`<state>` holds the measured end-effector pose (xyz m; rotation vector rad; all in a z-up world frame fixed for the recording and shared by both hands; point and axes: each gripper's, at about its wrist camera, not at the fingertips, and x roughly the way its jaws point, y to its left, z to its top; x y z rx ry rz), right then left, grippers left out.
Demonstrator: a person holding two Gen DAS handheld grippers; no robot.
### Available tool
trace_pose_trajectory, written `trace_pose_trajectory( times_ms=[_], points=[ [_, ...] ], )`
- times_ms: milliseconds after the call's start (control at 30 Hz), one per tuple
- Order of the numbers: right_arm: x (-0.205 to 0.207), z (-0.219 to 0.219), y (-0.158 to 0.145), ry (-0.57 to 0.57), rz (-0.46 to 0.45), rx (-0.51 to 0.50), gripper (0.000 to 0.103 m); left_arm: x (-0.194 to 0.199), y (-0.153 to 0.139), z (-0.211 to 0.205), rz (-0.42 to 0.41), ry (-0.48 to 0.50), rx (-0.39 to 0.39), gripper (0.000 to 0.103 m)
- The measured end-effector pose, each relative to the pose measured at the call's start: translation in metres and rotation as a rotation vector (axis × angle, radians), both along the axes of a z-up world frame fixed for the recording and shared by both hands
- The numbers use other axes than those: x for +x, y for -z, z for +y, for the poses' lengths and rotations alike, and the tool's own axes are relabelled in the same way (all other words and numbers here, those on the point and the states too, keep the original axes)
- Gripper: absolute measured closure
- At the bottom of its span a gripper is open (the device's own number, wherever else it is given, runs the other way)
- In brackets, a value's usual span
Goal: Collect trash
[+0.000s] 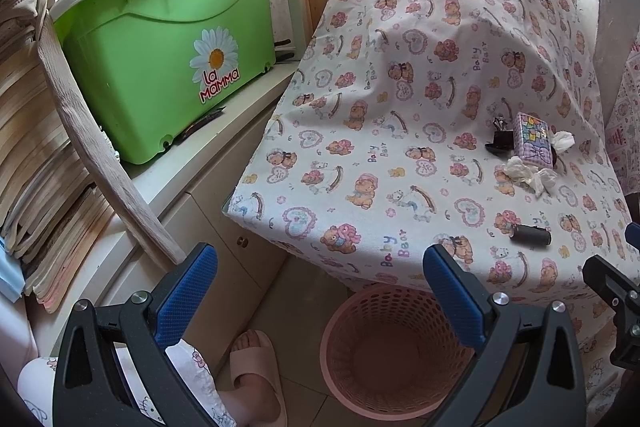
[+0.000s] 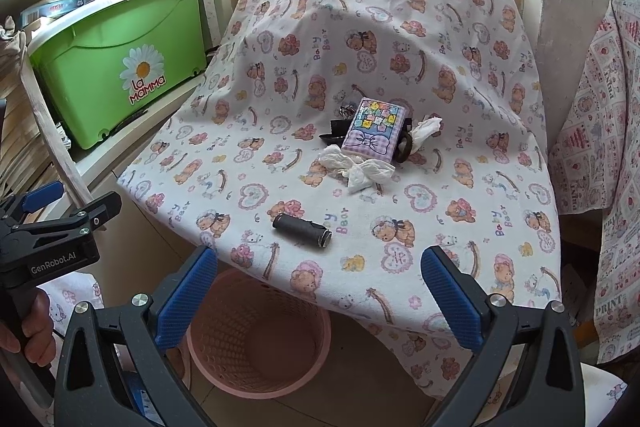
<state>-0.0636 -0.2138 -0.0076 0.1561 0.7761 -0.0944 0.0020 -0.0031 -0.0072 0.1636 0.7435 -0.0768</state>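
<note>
both grippers hang above the near edge of the table, nothing held. left gripper (image 1: 320, 291) has its blue pads spread wide and empty; right gripper (image 2: 319, 293) is the same, jaws gaping. on the teddy-bear tablecloth (image 2: 400, 27) lie the crumpled white tissues (image 2: 360, 169), touching the near edge of a pastel tissue packet (image 2: 376, 133), with one more tissue wad (image 2: 426, 129) at its right side. a black binder clip (image 2: 338, 131) sits just left of the packet. nearer, alone, a black cylinder (image 2: 302, 229). pink mesh wastebasket (image 2: 260, 339) stands on the floor under the near edge. green la mamma tub (image 2: 120, 63) far left.
</note>
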Motion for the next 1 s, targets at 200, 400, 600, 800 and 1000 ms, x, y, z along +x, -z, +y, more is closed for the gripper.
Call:
trace_pose_trajectory(
  times_ms=[200, 400, 600, 800, 1000],
  points=[
    [0.0008, 0.001, 0.0005, 0.0, 0.002, -0.008, 0.0, -0.0001, 0.0005, -0.0001, 0.005, -0.007, -0.005, 0.001],
    [0.0011, 0.0018, 0.0012, -0.001, 0.002, -0.008, 0.0, 0.0, 0.0018, -0.0002, 0.007, -0.008, -0.005, 0.001],
    [0.001, 0.002, 0.0015, -0.001, 0.002, -0.009, 0.0, 0.0001, 0.0018, 0.0004, 0.008, -0.007, -0.006, 0.001],
    [0.0012, 0.002, 0.0016, -0.001, 0.002, -0.009, 0.0, -0.0011, 0.0036, 0.0005, 0.003, -0.009, -0.002, 0.001],
    [0.001, 0.0018, 0.0021, -0.001, 0.003, -0.009, 0.0, -0.001, 0.0041, 0.0008, 0.004, -0.01, -0.001, 0.001]
  ],
)
